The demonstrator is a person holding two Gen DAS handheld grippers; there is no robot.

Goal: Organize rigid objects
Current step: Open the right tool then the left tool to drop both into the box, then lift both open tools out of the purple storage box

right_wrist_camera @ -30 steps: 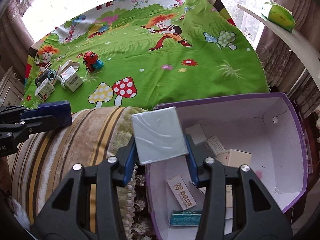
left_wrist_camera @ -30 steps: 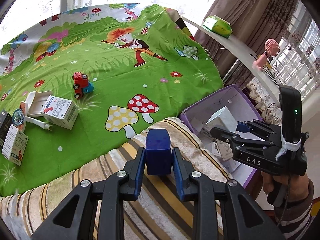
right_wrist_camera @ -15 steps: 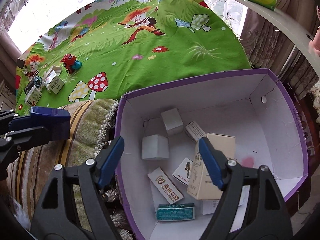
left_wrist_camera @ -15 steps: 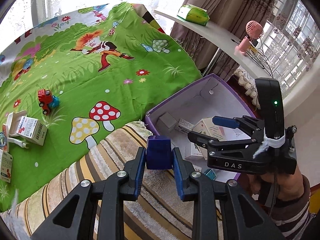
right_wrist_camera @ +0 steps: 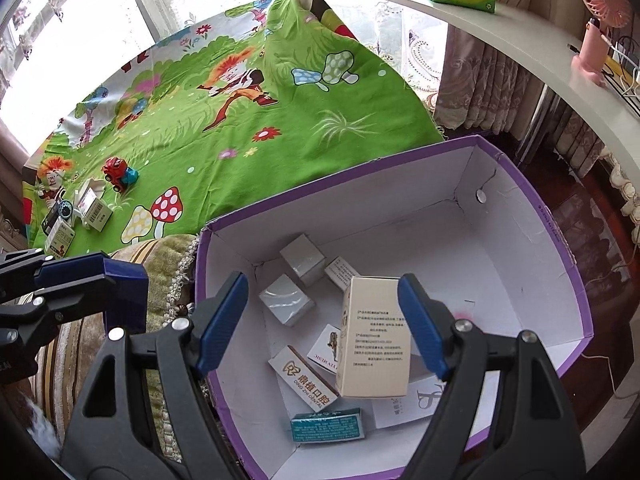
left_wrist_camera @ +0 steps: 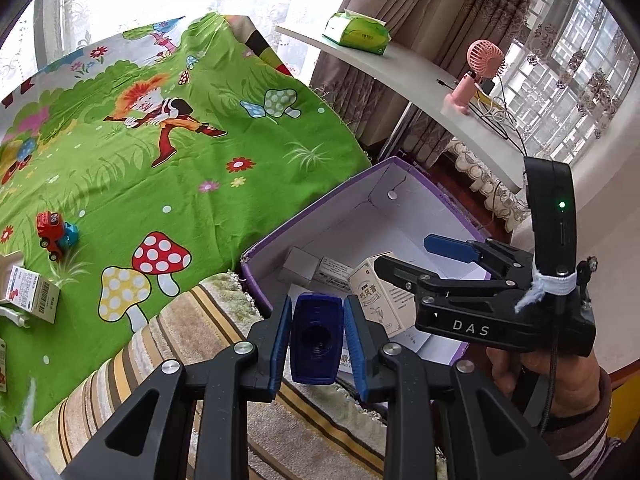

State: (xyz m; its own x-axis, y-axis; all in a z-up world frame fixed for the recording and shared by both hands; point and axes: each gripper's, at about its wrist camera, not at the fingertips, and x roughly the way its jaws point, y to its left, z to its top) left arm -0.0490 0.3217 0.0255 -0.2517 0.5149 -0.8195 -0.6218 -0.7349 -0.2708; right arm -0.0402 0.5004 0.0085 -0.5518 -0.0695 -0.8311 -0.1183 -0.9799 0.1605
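The left claw is clamped on a blue block, held beside the purple box for dropping in; the right claw hangs spread and empty over the boxes inside.

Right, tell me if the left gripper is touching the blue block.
Touching. The left wrist view shows the left gripper with both pads pressed against the sides of the blue block, no gap.
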